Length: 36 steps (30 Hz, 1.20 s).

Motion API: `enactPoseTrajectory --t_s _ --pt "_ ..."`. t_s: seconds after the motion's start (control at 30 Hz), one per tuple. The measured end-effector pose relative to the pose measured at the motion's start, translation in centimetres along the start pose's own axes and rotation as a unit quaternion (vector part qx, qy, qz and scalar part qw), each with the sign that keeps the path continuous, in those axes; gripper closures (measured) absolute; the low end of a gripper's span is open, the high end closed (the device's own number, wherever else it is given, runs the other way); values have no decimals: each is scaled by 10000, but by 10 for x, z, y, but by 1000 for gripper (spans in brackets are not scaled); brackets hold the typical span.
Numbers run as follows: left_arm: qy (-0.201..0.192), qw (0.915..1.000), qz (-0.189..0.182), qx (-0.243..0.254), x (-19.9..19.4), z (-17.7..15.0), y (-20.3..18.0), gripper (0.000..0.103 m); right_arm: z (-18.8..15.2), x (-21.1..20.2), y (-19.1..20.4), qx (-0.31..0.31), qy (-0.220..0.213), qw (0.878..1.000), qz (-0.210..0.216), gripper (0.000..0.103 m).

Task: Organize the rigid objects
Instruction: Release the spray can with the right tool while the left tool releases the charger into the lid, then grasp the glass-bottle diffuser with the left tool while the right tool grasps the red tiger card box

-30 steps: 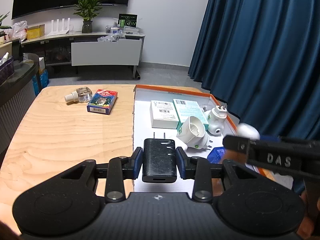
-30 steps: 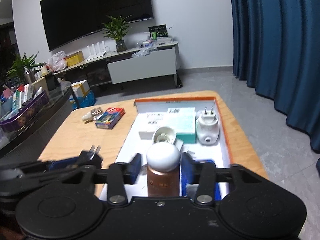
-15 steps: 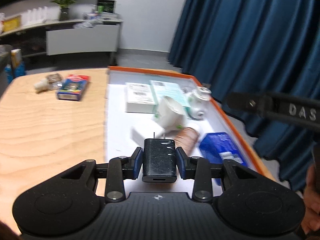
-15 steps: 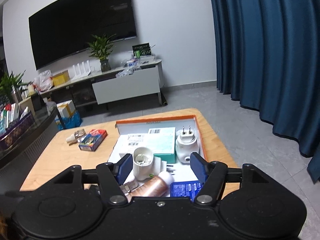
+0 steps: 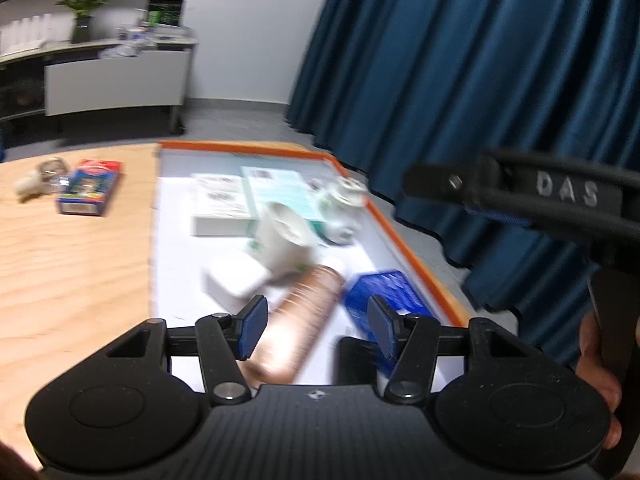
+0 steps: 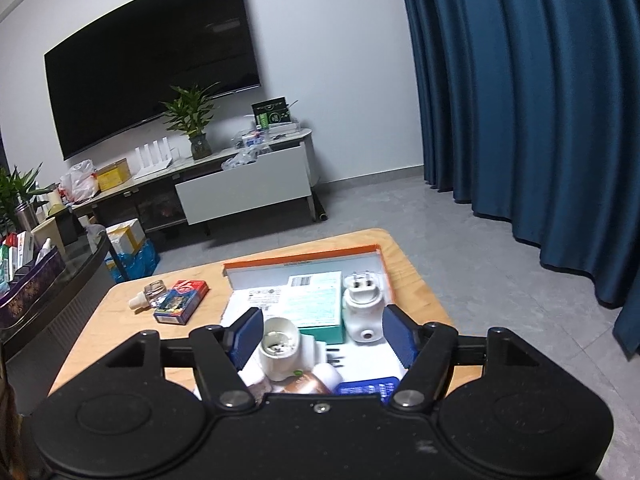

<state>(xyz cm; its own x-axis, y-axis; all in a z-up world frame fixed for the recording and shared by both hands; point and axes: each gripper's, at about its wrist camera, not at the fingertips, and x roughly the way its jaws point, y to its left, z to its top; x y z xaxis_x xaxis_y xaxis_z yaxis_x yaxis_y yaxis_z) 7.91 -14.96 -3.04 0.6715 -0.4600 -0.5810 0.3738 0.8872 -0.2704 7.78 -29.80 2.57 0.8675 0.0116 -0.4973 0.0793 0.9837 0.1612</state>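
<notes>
An orange-rimmed white tray (image 5: pixel 400 236) (image 6: pixel 304 263) on the wooden table holds flat boxes, white plug-in devices, a white charger, a copper bottle (image 5: pixel 300 316) (image 6: pixel 306 387) lying on its side and a blue box (image 5: pixel 386 294). My left gripper (image 5: pixel 316 328) is open and empty just above the tray's near end. A black charger (image 5: pixel 356 360) lies in the tray under its right finger. My right gripper (image 6: pixel 322 340) is open and empty, raised above the tray; it shows in the left wrist view at the right.
A red and blue card box (image 5: pixel 90 190) (image 6: pixel 182 302) and a small clear bottle (image 5: pixel 38 178) (image 6: pixel 150 294) lie on the bare wood left of the tray. A blue curtain hangs to the right. A TV stand is beyond the table.
My left gripper has opened and let the black charger go into the tray. My right gripper let go of the copper bottle, which now lies in the tray, and lifted away.
</notes>
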Motion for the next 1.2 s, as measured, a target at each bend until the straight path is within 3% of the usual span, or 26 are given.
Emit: enactPoseTrajectory --t_s 0.23,0.47,0.6,0.77,1.03,1.2 --pt "-232 9963 772 -285 -24 18 49 42 1 23 40 -242 320 9981 458 22" --pt "-361 9872 1519 -318 -34 40 119 19 5 41 80 -475 484 9942 841 20" --pt "-322 9841 1745 -74 -22 60 164 14 5 47 92 -545 553 9926 936 20" --pt "-175 9841 1742 283 7 84 207 11 5 58 99 -535 666 9915 982 20" --pt "177 9811 1504 1202 65 97 236 8 6 81 106 -617 821 9895 1019 20" --pt "220 9819 1396 1265 87 100 249 8 7 97 109 -570 882 9885 1085 20"
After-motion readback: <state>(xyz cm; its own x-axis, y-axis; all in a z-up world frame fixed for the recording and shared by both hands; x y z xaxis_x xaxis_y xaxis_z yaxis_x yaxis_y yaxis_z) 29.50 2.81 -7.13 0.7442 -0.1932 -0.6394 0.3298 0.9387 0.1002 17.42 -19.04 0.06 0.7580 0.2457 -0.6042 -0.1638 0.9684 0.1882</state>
